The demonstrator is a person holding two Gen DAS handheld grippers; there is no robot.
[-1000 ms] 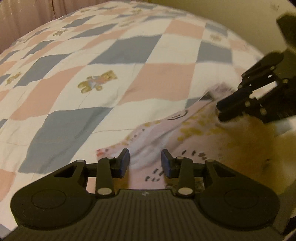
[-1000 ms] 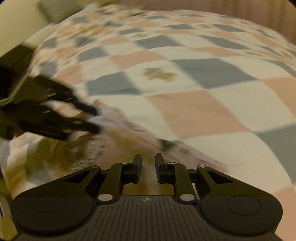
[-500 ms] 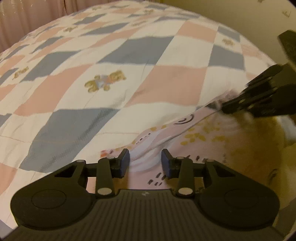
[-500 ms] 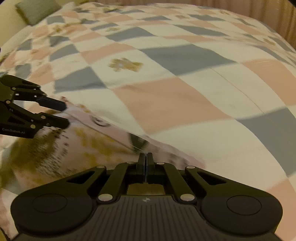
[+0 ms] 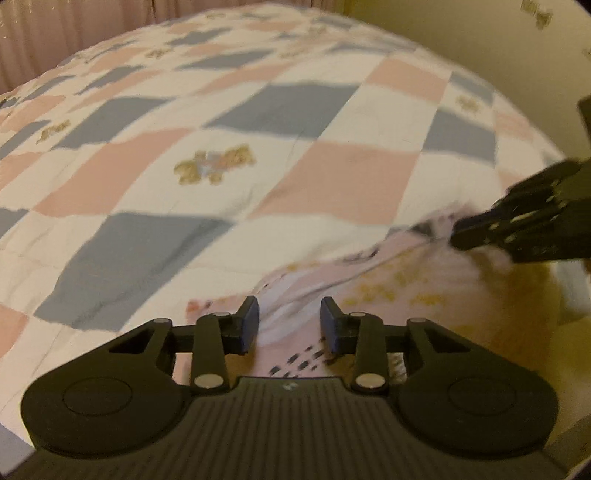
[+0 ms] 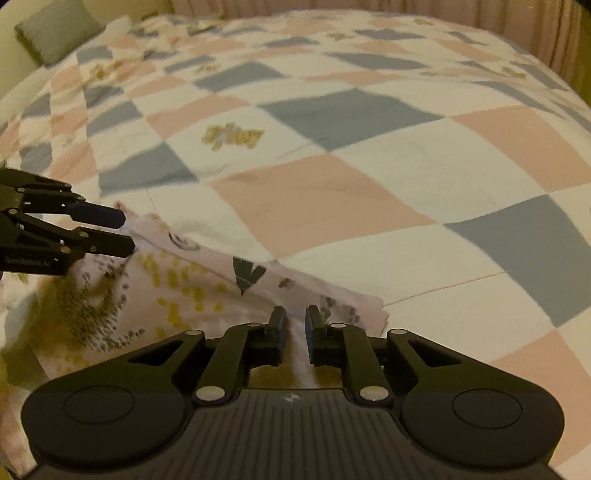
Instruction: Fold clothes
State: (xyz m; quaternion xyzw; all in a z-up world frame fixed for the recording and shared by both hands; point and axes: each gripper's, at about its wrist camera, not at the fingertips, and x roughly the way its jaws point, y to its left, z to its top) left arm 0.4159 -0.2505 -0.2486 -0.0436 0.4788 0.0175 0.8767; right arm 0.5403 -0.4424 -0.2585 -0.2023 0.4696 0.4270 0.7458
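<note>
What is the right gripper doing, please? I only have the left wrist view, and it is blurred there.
Observer: The right gripper is open by a narrow gap, low over the garment near its right corner.
Operator: Thank you. Is that corner lifted?
Observer: No, it lies on the quilt, just right of that gripper.
Operator: Is anything else at the bed's far end?
Observer: A grey pillow sits at the far left corner.
</note>
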